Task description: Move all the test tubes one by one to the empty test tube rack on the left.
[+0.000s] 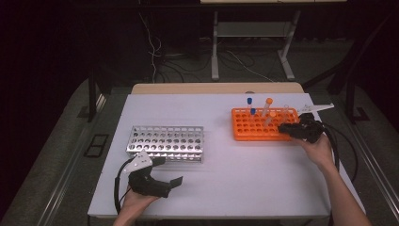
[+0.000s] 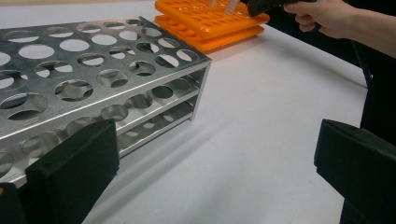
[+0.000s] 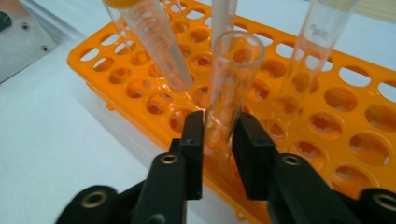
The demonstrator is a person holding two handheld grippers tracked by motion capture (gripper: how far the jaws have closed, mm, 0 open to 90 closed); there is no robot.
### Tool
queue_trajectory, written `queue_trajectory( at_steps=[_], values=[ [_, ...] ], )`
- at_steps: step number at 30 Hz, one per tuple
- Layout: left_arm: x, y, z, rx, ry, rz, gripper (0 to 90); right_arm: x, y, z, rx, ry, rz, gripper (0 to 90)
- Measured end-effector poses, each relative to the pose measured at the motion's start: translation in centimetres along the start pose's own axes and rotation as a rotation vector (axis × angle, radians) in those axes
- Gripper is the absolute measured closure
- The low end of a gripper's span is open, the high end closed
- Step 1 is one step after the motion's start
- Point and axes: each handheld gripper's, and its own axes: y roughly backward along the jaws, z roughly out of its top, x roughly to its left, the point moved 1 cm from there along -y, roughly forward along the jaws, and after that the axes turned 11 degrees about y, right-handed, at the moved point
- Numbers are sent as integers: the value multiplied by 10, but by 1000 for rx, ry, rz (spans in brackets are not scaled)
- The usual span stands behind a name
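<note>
An uncapped clear glass test tube point(image 3: 231, 88) stands in a hole near the right end of the orange tube rack point(image 3: 355, 121), and the right hand-held gripper point(image 3: 218, 140) has its two black pads pressed against the tube's lower part, one on each side. Beside it in the same rack stand an orange-capped tube point(image 3: 149, 42), leaning, and another clear tube point(image 3: 317, 46). In the high view this rack point(image 1: 256, 128) sits toward the worktop's point(image 1: 235, 179) far right corner, with blue-capped tubes point(image 1: 250, 101) at its far edge. The metal tube rack point(image 1: 164, 142) lies left of centre. The left hand-held gripper point(image 1: 170, 182) rests near the front left corner, jaws spread wide with nothing between them.
</note>
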Motion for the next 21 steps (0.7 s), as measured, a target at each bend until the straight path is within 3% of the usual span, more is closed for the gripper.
queue_trajectory(
  at_steps=[11, 21],
  values=[
    [0, 0, 0, -4, 3, 1, 0, 5, 0, 8, 42, 55, -36, 750],
    [-1, 0, 2, 5, -2, -5, 0, 8, 15, 21, 25, 73, -55, 751]
  ],
)
